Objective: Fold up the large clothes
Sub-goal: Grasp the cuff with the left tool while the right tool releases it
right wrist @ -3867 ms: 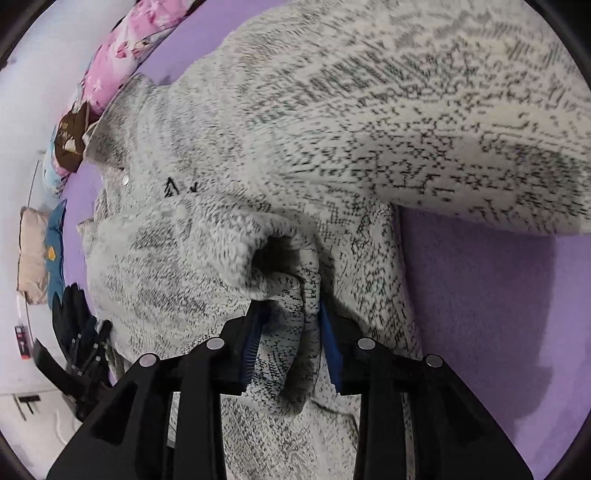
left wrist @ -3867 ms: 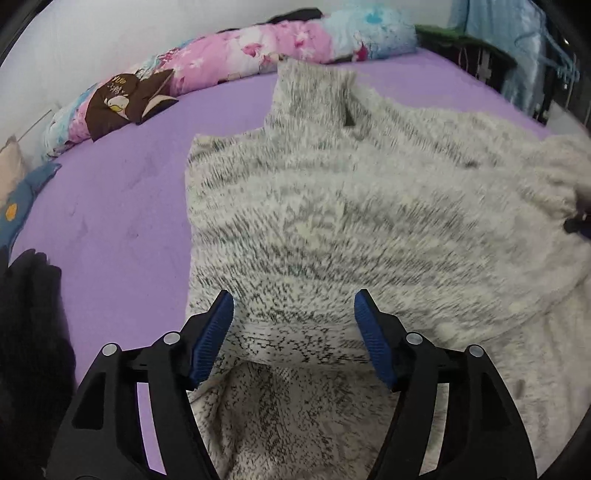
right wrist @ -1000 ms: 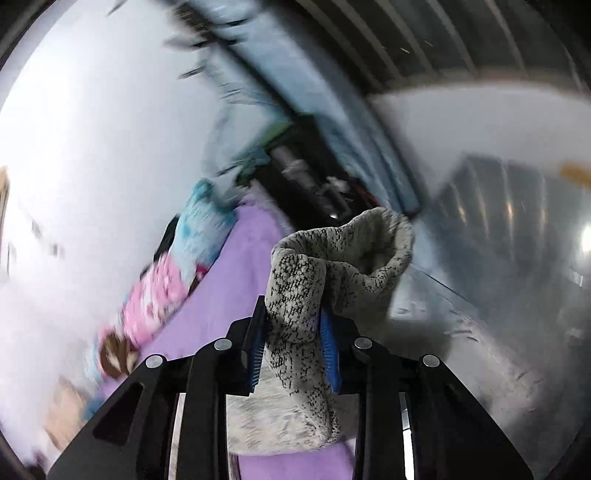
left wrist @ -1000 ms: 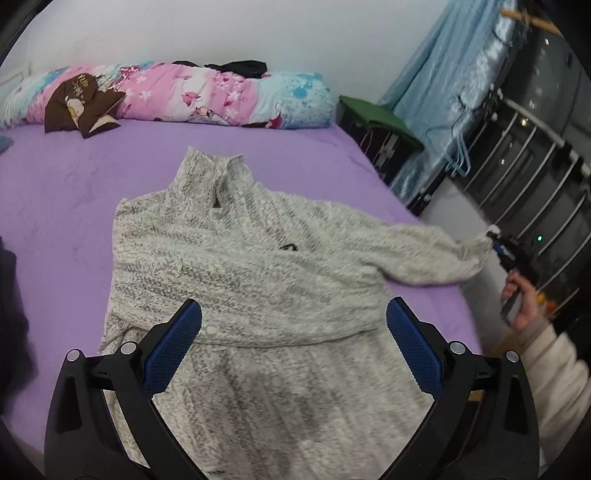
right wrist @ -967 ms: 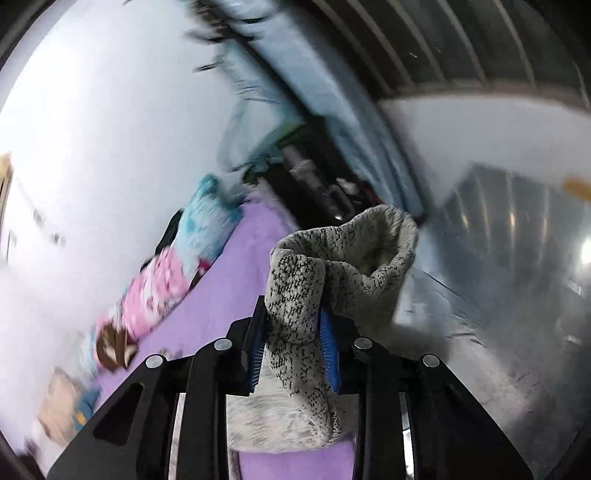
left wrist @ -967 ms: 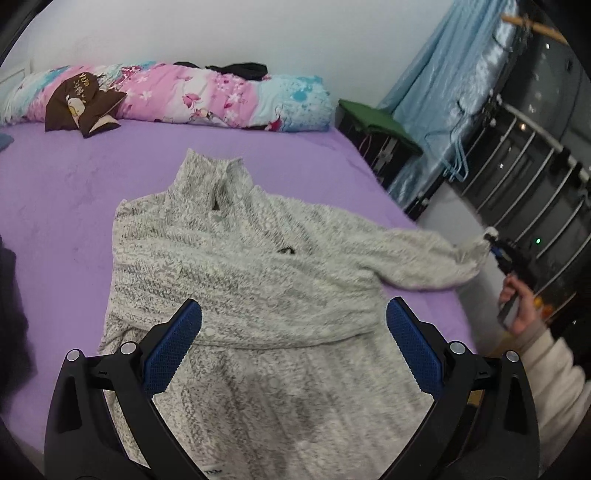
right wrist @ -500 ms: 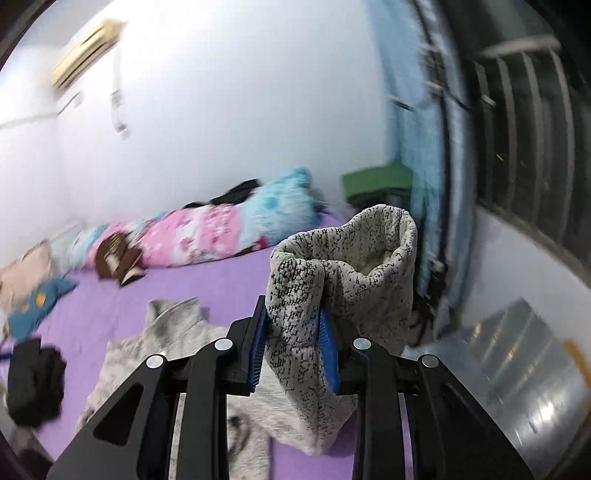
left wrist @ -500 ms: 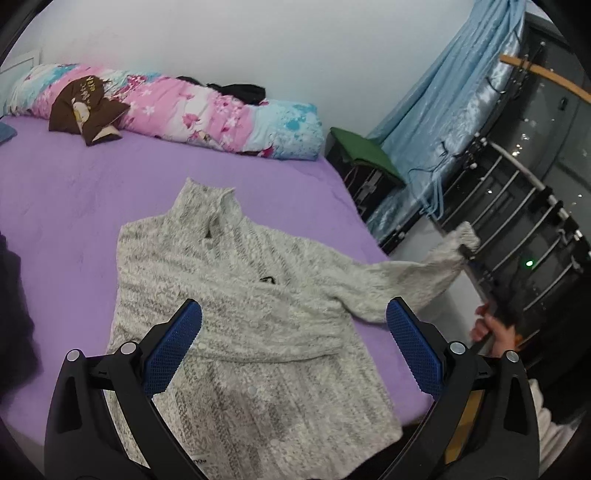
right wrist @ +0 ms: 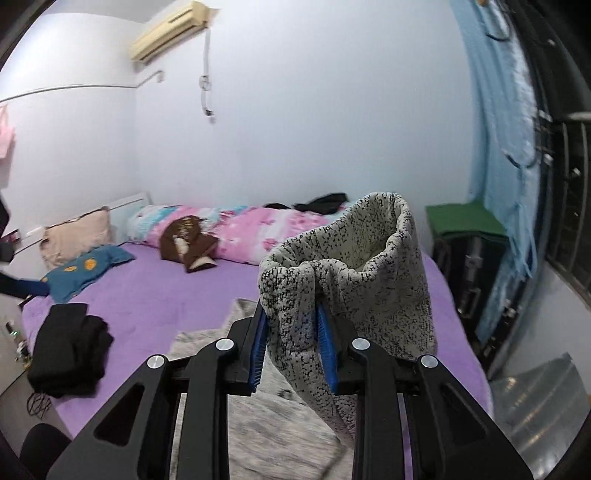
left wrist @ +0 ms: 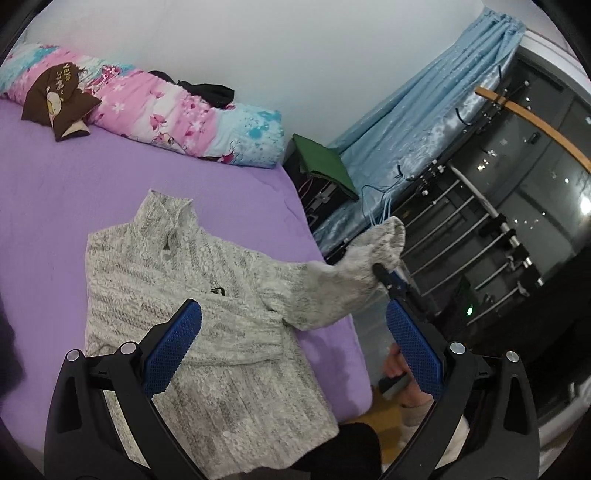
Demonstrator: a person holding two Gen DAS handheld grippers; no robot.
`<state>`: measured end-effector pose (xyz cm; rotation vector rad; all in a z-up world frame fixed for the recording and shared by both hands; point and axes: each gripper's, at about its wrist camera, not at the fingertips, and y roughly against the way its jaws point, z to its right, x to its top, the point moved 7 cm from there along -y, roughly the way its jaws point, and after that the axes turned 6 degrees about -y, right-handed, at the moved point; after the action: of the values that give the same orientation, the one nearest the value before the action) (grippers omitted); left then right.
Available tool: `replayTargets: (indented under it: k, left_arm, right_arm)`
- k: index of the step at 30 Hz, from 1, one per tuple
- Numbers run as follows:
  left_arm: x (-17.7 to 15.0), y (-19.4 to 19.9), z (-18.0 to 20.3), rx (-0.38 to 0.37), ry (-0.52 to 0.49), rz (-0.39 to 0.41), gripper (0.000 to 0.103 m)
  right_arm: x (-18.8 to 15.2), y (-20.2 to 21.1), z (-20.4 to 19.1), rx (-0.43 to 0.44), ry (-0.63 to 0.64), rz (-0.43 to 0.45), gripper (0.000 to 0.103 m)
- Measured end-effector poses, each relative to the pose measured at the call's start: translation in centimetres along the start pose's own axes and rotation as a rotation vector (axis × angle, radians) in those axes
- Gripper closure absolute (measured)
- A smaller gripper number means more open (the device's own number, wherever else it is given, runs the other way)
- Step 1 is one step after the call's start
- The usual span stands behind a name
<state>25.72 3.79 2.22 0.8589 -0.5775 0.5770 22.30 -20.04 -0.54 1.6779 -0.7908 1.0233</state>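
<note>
While the sweater (left wrist: 177, 295) lies flat on the bed (left wrist: 55, 192), collar toward the wall and hem at the near edge, one sleeve (left wrist: 343, 273) is raised off the sheet past the bed's right side. Your right tool (right wrist: 291, 332) is clamped on that sleeve's cuff (right wrist: 351, 266); the knit is pinched between the blue pads (right wrist: 327, 332), and the open cuff stands above them. From the left wrist view, the right tool (left wrist: 388, 280) appears just below the cuff, with your hand (left wrist: 402, 384) on its grip beneath.

Your left tool (left wrist: 291, 343) hovers over the lower body of the sweater with its jaws wide apart and nothing between them.

Around the sweater, note the following:
- A floral quilt (left wrist: 177, 110) is rolled along the wall, with a brown cloth (left wrist: 59, 107) and a black garment (left wrist: 207, 90) on it.
- A black pile (right wrist: 66, 343) sits near the bed's left edge, beside a blue pillow (right wrist: 85, 269).
- A blue curtain (left wrist: 424, 122) hangs to the right of the bed, next to a green-topped case (left wrist: 325, 166).
- An air conditioner (right wrist: 170, 31) is mounted high on the wall.
</note>
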Motion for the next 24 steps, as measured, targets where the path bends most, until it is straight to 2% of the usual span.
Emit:
replayTargets:
  k: [7,11,16,20,24]
  left_arm:
    - [1.7,0.4,1.3,0.014,-0.058,-0.037,0.007]
    - [2.4,0.0,2.1,-0.009,-0.057,-0.067,0.007]
    - [2.6,-2.4,1.0,-0.050,0.048,-0.155,0.007]
    - [2.4,-4.7,-1.2,-0.085,0.217,-0.229,0.007]
    - [2.3,-6.7,-2.5,-0.083,0.292,-0.288,0.007]
  right_arm:
    - [-0.4,-0.1,-5.9,0.091,0.061,0.001,0.078]
    - [-1.2,-0.4,-8.9,0.128,0.109,-0.006,0.078]
    - [-2.9,-0.7,-11.6,0.156,0.149,-0.028,0.078]
    - [-4.0,-1.0,-13.3,0.170,0.178,-0.043,0.078]
    - [-4.9,-1.2,-14.4,0.177,0.213,-0.054,0.078]
